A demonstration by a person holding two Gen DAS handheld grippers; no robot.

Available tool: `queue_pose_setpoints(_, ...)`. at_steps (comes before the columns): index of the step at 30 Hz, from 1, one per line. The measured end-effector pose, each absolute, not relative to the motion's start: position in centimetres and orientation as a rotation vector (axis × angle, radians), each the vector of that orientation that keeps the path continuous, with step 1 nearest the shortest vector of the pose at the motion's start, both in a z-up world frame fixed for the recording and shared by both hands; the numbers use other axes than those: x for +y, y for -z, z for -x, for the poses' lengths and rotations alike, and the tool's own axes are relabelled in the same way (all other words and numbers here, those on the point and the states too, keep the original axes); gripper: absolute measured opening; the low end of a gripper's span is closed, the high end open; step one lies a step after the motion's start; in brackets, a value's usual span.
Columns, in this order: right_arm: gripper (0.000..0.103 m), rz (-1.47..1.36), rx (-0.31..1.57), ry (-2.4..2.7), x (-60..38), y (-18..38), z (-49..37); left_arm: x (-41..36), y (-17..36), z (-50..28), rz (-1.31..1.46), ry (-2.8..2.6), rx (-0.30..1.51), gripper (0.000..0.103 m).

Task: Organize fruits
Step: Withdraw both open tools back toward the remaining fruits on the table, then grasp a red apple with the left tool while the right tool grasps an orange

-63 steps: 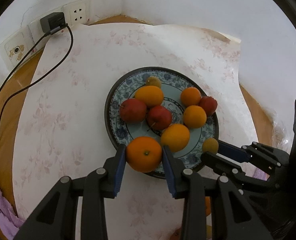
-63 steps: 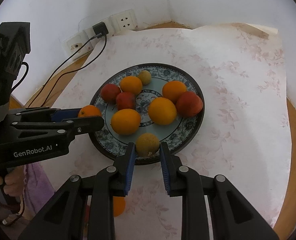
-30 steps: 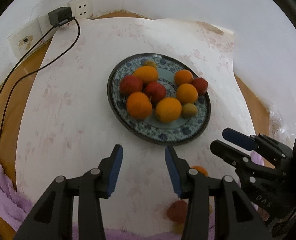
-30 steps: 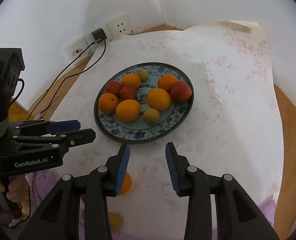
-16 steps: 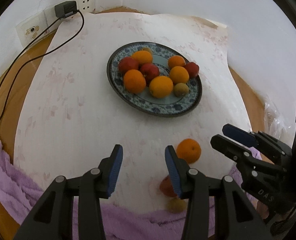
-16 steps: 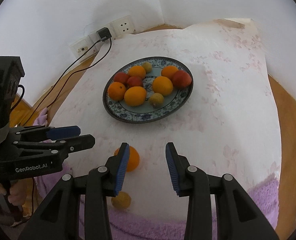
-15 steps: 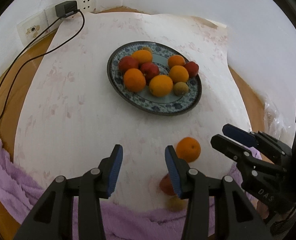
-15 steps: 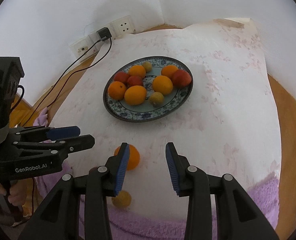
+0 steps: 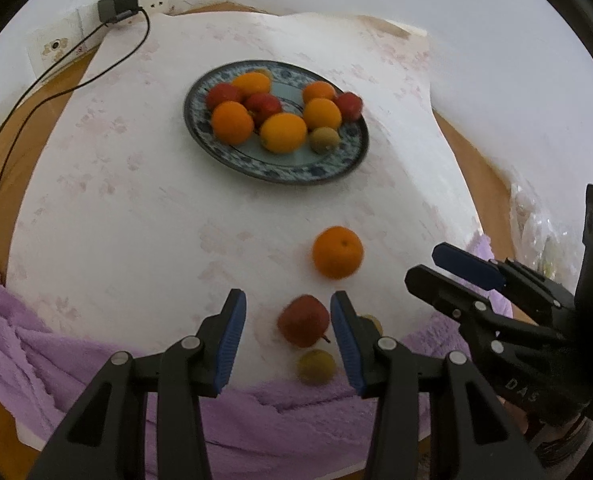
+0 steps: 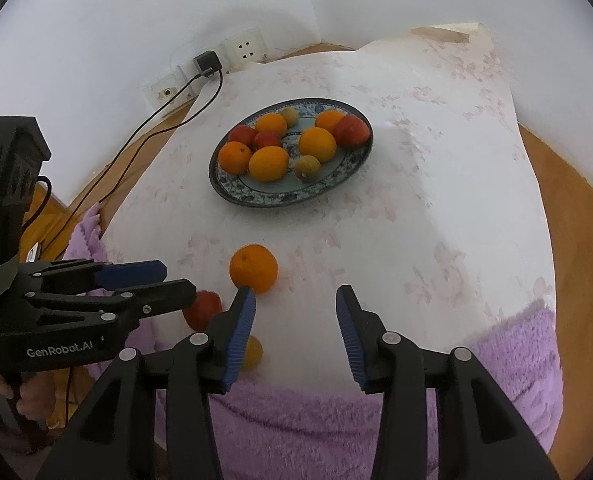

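Observation:
A blue-patterned plate [image 9: 280,178] [image 10: 264,200] holds several oranges, red apples and small yellow-green fruits. Nearer on the white cloth lie a loose orange [image 9: 337,252] [image 10: 253,268], a red apple [image 9: 303,320] [image 10: 202,308] and a small yellow fruit [image 9: 316,366] [image 10: 252,354]. My left gripper [image 9: 287,300] [image 10: 178,278] is open above the red apple, which shows between its jaws untouched. My right gripper [image 10: 295,296] [image 9: 436,264] is open with its jaws opening and only cloth between them. The loose orange sits just beyond its left fingertip.
Wall sockets with a black charger [image 9: 114,6] [image 10: 206,62] and its cable run along the back left. A purple towel [image 9: 256,420] [image 10: 496,360] covers the near table edge. Bare wood [image 10: 568,200] shows right of the cloth, beside a clear plastic bag [image 9: 536,216].
Both grippers have drawn back from the plate toward the near edge. The loose orange, apple and small fruit have come into fuller view. The right jaws stand slightly wider.

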State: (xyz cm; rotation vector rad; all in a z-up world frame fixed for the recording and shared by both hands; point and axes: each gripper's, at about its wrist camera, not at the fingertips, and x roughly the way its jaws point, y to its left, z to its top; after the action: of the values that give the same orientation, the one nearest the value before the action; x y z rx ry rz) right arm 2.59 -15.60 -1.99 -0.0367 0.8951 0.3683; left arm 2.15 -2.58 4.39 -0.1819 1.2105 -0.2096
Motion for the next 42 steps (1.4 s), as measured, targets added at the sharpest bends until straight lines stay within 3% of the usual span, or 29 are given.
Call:
queue_pose_setpoints(20,0.043,0.001,0.901,-0.330,-17.4,2.3,-1.5,-4.5,-2.4,-3.0,0.152,0.234,1.242,0.045)
queue_pose_setpoints(25,0.043,-0.007,0.902,-0.326,-17.3,2.4,-1.6,-4.5,-1.7,-3.1,0.145,0.237,1.260,0.034)
queue_pose_setpoints(42,0.043,0.021,0.915,-0.357,-14.9,2.6,-2.6,-2.5,-2.5,-3.0,0.167,0.203,1.232,0.034)
